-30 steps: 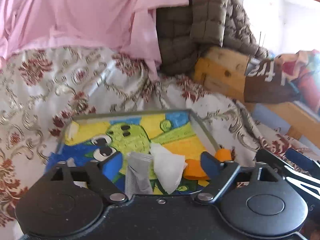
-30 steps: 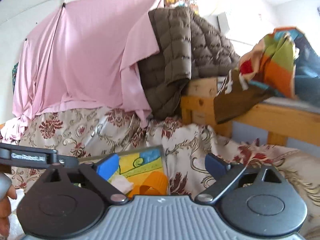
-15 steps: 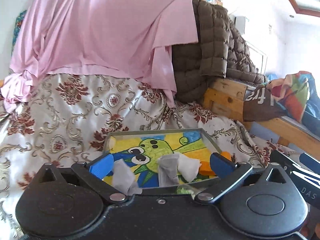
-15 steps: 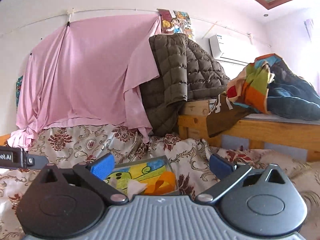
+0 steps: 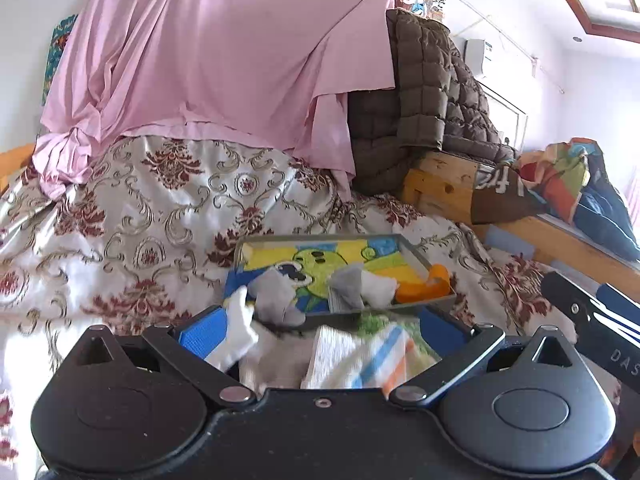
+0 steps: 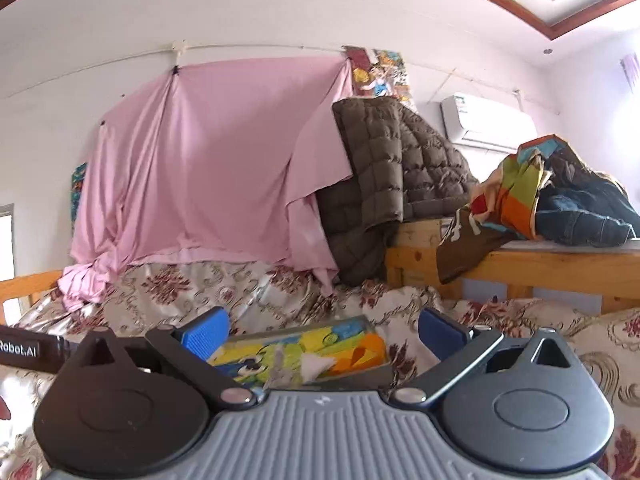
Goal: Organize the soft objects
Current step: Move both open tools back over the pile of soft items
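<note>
A shallow tray with a cartoon picture (image 5: 276,257) lies on the floral bedspread (image 5: 152,216). In it are a grey sock (image 5: 276,294), a grey and white sock pair (image 5: 360,284) and an orange piece (image 5: 424,286). My left gripper (image 5: 322,328) stands open just short of the tray, holding nothing. A white sock (image 5: 236,332) lies by its left pad, and a striped towel (image 5: 360,356) lies below its jaws. My right gripper (image 6: 322,330) is open and empty, held level, with the tray (image 6: 340,338) ahead of it.
A pink sheet (image 5: 224,52) hangs behind the bed. A brown quilted jacket (image 5: 420,92) drapes over a wooden bed frame (image 5: 436,188) at the right, which bears a heap of coloured clothes (image 6: 560,192). The right gripper's body (image 5: 592,320) shows at the left view's right edge.
Both grippers have drawn back from the tray, which looks smaller now. The left jaws have spread wider. The white sock and striped towel have come into view under the left gripper.
</note>
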A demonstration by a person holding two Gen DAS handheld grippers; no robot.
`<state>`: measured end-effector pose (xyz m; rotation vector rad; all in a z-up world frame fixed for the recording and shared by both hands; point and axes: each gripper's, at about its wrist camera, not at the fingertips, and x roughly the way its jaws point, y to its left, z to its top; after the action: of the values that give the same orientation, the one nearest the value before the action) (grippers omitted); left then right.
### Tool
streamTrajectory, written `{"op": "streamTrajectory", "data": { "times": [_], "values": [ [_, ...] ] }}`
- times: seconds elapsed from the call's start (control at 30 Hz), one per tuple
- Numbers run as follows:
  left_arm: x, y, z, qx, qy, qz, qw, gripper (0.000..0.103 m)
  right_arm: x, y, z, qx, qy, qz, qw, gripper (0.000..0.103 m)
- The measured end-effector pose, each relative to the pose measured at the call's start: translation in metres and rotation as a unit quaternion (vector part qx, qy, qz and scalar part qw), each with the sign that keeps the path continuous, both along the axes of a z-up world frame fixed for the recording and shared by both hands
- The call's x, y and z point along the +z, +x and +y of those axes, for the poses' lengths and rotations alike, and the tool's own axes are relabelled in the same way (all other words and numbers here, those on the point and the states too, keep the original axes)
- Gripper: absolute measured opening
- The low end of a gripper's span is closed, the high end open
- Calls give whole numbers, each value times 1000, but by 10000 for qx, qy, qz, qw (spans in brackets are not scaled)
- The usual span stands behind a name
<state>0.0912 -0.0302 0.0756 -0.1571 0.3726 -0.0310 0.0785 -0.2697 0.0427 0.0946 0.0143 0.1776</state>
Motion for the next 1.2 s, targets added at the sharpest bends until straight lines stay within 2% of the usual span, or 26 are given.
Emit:
{"op": "streamTrajectory", "data": {
  "times": [0.17, 0.3, 0.53, 0.7, 0.9, 1.07, 1.2],
  "values": [
    [-18, -26, 5, -133, 164, 134, 9997, 102, -11, -14, 8, 103, -96, 328, 9994, 103],
    [-35, -41, 10, -165, 181, 411, 9989, 102, -19, -20, 14, 198, -175, 652, 9975, 103],
    [-58, -56, 10, -375, 568, 789, 9945, 102, -37, -20, 26, 349, -361, 1247, 9909, 103],
    [-67, -53, 11, -146, 630, 1093, 9919, 102, -48, -15, 35, 464, -561, 1597, 9845, 103],
    [-69, -48, 16, 176, 616, 1211, 9906, 102, -56, -7, 37, 480, -605, 1925, 9783, 103],
    [-71, -46, 18, 348, 625, 1291, 9890, 102, -59, -4, 38, 534, -602, 2035, 9758, 103],
    [-72, -46, 15, 423, 801, 1296, 9874, 102, -60, -3, 39, 586, -610, 2080, 9745, 103]
  ]
}}
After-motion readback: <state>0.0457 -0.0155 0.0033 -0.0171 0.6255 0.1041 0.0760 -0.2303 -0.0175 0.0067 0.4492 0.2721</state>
